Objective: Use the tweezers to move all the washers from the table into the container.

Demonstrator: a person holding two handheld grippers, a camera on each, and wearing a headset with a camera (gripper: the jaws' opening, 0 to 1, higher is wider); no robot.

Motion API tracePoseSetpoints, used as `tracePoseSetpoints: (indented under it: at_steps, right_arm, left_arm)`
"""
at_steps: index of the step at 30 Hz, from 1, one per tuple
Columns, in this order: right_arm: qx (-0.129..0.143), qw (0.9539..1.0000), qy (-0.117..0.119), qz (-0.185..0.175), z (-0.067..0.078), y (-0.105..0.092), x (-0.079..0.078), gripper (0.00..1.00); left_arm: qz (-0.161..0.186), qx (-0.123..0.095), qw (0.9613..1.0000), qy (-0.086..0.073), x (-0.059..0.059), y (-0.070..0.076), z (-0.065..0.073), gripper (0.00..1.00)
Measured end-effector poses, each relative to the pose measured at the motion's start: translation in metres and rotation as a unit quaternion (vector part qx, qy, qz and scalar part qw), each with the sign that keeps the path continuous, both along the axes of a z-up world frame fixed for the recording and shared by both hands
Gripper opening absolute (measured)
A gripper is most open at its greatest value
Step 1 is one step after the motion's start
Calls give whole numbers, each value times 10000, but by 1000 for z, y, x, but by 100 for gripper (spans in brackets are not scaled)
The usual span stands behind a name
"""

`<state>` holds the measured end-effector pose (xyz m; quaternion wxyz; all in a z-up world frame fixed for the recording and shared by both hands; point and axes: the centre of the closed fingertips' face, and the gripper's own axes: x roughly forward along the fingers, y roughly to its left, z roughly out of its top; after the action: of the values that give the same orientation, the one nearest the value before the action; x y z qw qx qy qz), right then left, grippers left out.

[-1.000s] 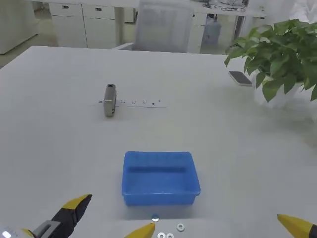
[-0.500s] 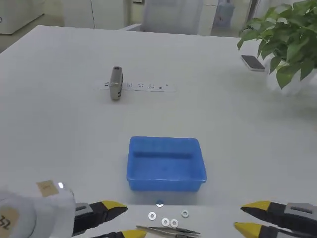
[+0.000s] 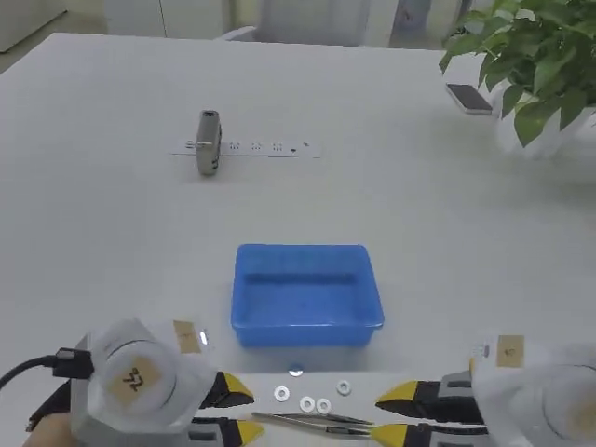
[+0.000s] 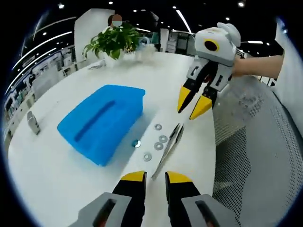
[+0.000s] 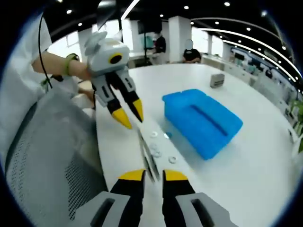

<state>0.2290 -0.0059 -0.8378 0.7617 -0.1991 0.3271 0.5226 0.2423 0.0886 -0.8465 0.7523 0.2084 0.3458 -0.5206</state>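
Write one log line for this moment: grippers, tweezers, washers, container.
left gripper open | right gripper open | tweezers on table between them, ungripped | washers on table near container | container looks empty

Left gripper (image 3: 250, 411): my housing is cut off by the head view's bottom edge.
Right gripper (image 3: 380, 415): cropped at the lower right corner.
Tweezers (image 3: 317, 422): I cannot tell whether the ends touch my jaws.
Plant (image 3: 521, 56): cropped top right.
Power strip (image 3: 261, 147): markings too small to read.
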Motion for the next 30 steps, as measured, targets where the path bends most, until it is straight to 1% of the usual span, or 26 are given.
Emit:
tracePoseSetpoints:
  at_steps: [1, 2, 3, 4, 5, 8, 9, 11, 12, 13, 14, 15, 17, 18, 19, 20, 21, 22, 26, 28, 30]
  right_arm:
    - [-68, 10000, -16, 50, -2, 0, 0, 10]
    - [-103, 9999, -29, 85, -3, 2, -1, 10]
    - [-143, 9998, -36, 134, -5, 4, -1, 10]
    - [-161, 9997, -41, 152, -6, 5, -1, 11]
    - [-196, 9996, -50, 175, -8, 6, 0, 11]
    - [-277, 9993, -56, 245, -11, 9, -1, 11]
    - [-293, 9992, -56, 259, -12, 9, 0, 12]
    - [-318, 9991, -54, 279, -14, 9, 0, 12]
    - [-337, 9990, -49, 291, -16, 9, 0, 12]
    - [-349, 9989, -45, 294, -17, 9, 0, 12]
    - [-360, 9989, -25, 298, -19, 9, 0, 12]
    - [-362, 9989, -23, 301, -19, 9, 0, 12]
    - [-372, 9988, -18, 311, -19, 10, -1, 12]
    - [-370, 9988, -16, 313, -20, 9, -1, 13]
    - [-373, 9988, -8, 313, -20, 9, -1, 13]
    - [-374, 9988, -10, 316, -20, 9, -2, 13]
    - [-374, 9988, -28, 326, -19, 9, -2, 13]
    - [-375, 9988, -41, 328, -19, 9, -2, 13]
    - [-304, 9988, -131, 358, -14, 12, -3, 13]
    - [-287, 9989, -132, 354, -14, 12, -3, 13]
    - [-287, 9988, -179, 368, -13, 14, -3, 14]
  left_arm:
    - [-85, 79, 9999, -14, 1, 1, -2, 11]
    - [-224, 229, 9995, -68, 2, 2, -4, 9]
    - [-292, 349, 9989, -125, 4, 3, -6, 7]
    - [-451, 449, 9977, -224, 5, 3, -7, 4]
    - [-494, 502, 9972, -249, 5, 2, -8, 0]
    - [-722, 553, 9957, -193, 3, -3, -10, 0]
    - [-770, 582, 9951, -198, 3, -4, -11, 0]
    - [-980, 768, 9919, -232, 2, -4, -15, 0]
    - [-1079, 859, 9900, -289, 2, -3, -16, 1]
    - [-1201, 941, 9878, -303, 1, -3, -18, 0]
    - [-1324, 848, 9868, -397, 1, -8, -16, 0]
    - [-1321, 901, 9867, -307, 0, -8, -17, 0]
    - [-1467, 907, 9846, -293, -2, -9, -18, 0]
    - [-1584, 905, 9829, -268, -5, -10, -17, 0]
    - [-1622, 862, 9823, -380, -5, -12, -13, 0]
    - [-1671, 843, 9815, -409, -6, -13, -8, 0]
    - [-1684, 830, 9814, -396, -8, -13, -4, 0]
    - [-1721, 778, 9807, -500, -8, -14, 4, 0]
    - [-1771, 608, 9804, -608, -13, -17, 29, 0]
    - [-1837, 557, 9790, -680, -16, -19, 39, 0]
    - [-1917, 515, 9768, -802, -18, -21, 51, 0]
